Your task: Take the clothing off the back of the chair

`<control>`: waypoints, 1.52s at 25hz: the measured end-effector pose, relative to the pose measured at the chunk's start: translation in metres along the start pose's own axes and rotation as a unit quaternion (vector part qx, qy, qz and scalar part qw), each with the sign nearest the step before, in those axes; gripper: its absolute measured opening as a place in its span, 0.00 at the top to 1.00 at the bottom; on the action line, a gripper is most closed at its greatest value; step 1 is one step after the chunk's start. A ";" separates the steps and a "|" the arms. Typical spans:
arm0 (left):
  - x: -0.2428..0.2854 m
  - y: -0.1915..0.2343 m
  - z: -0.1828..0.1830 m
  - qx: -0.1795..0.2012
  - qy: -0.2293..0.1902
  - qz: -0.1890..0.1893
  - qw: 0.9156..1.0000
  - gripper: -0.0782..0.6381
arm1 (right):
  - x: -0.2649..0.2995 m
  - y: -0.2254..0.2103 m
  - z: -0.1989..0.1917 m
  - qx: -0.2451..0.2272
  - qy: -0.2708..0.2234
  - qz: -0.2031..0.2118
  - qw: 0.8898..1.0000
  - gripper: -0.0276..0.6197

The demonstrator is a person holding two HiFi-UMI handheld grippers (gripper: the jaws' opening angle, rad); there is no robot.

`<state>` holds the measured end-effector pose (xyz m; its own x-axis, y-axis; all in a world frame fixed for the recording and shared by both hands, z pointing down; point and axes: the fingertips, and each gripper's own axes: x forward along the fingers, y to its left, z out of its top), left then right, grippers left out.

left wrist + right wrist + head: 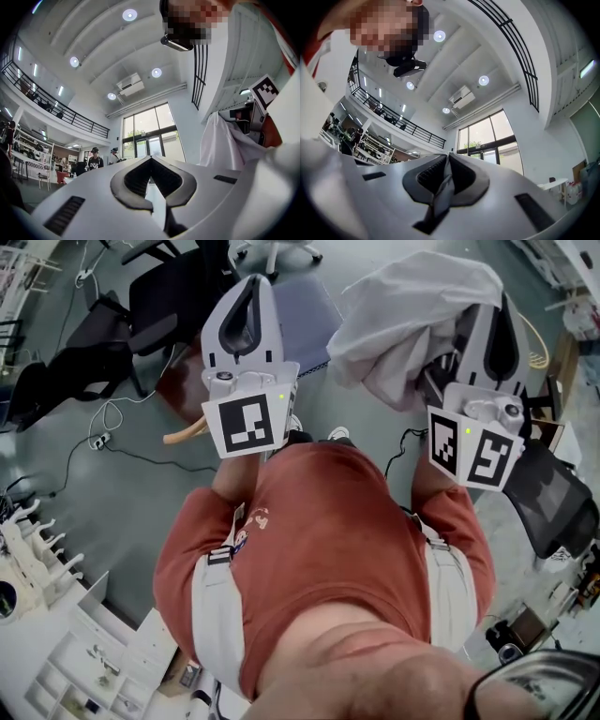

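Note:
In the head view a white garment point(412, 315) hangs bunched from my right gripper point(500, 307), raised high over the floor. The right gripper view shows that gripper point(447, 158) shut on a thin fold of the cloth point(442, 190), which runs down between the dark pads. My left gripper point(251, 285) is lifted beside it, to the garment's left and apart from it. Its jaws point(150, 159) meet at the tips with nothing between them. The garment point(225, 145) also shows at the right of the left gripper view. Both grippers point upward toward a ceiling and tall windows.
A black mesh chair point(555, 501) stands at the right below my right gripper. Black chairs point(155, 296) and a bluish seat point(314, 313) stand further off, with cables point(103, 432) on the grey floor. White shelving point(56, 634) lies at the lower left. People point(96, 158) stand far off.

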<state>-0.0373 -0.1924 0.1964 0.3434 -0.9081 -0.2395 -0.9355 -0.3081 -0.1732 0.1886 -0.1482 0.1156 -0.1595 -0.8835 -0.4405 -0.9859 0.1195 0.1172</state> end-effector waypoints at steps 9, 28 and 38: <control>0.004 0.007 0.015 0.015 -0.010 0.007 1.000 0.87 | 0.001 -0.006 0.001 0.004 0.003 -0.011 1.000 0.92; -0.001 0.013 0.014 0.005 -0.006 0.010 1.000 0.87 | 0.003 0.008 -0.013 0.013 0.023 0.006 1.000 0.92; -0.002 0.010 0.015 0.010 -0.006 0.009 1.000 0.87 | 0.003 0.012 -0.015 0.010 0.024 0.014 1.000 0.92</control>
<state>-0.0464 -0.1896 0.1809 0.3277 -0.9099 -0.2544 -0.9397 -0.2860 -0.1876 0.1775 -0.1560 0.1295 -0.1851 -0.9005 -0.3936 -0.9819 0.1533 0.1110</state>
